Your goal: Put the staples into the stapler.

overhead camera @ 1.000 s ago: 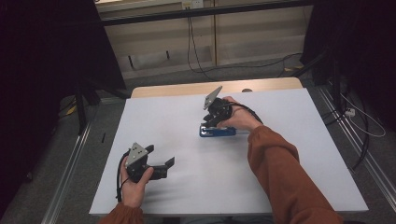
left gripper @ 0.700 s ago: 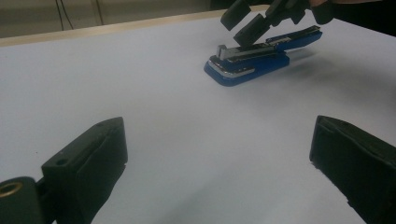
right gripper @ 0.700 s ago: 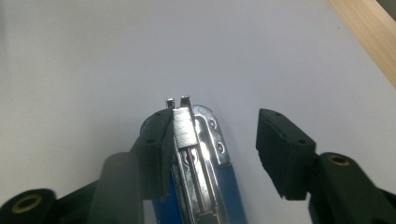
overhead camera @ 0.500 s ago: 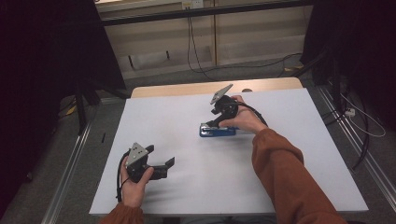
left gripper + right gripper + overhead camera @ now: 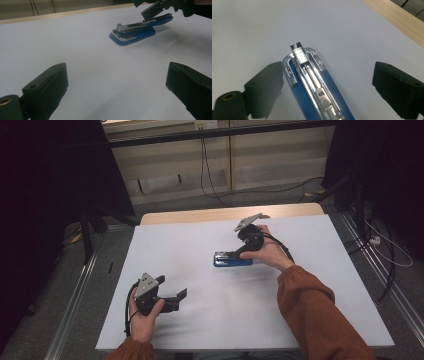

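Stapler, blue plastic with a chromed metal staple channel, lies flat near the middle of the white-topped desk, its top apparently swung open so the channel is exposed. Right hand-held gripper: jaws have just been opening and now stand wide, released, with the stapler body between them but neither pad pressing on it. Against the frame a second earlier, the hand has drawn back slightly. Judgement: the stapler has been let go, that step finished. Left hand-held gripper is released too, resting well apart at the near-left of the desk.
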`<state>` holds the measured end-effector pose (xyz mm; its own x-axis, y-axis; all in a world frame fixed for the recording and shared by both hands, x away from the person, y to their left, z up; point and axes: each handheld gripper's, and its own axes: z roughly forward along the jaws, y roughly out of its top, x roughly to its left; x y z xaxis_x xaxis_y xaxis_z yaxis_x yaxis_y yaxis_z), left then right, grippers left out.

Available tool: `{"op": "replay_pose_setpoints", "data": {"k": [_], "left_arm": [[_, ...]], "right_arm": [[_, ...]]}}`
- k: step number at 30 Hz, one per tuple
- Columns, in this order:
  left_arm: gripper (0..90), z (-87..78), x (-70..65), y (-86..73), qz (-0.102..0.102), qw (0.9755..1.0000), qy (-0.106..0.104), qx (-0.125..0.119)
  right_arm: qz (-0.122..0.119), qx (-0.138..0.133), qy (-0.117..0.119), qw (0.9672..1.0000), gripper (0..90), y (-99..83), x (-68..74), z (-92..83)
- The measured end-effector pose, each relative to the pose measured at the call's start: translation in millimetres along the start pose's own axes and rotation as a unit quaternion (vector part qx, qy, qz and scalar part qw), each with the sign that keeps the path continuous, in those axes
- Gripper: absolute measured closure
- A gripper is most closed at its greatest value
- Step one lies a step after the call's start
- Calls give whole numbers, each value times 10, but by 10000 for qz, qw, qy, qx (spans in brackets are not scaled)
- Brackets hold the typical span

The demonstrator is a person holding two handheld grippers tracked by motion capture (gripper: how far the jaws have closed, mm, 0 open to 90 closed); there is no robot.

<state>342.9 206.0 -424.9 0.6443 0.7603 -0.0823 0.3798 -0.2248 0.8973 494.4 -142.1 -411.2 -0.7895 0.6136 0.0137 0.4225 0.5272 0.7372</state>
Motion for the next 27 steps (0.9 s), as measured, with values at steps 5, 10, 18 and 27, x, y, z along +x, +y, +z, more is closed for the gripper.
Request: {"op": "replay_pose_setpoints", "data": {"k": [5,10,18,27], "left_arm": [[43,5,0,-1,18,10000,-12,15],[43,15,-8,-2,30,10000,-15,26],[43,14,-3,0,32,10000,-5,16],[43,24,-18,-2,41,10000,-27,64]], "right_arm": [[202,-189,-212,9994,91,-80,7,-104],[316,-414,-430,9977,79,-144,26,-215],[530,-622,-659,9945,57,-273,31,-359],[791,-665,-974,9899,82,-483,84,-506]]}}
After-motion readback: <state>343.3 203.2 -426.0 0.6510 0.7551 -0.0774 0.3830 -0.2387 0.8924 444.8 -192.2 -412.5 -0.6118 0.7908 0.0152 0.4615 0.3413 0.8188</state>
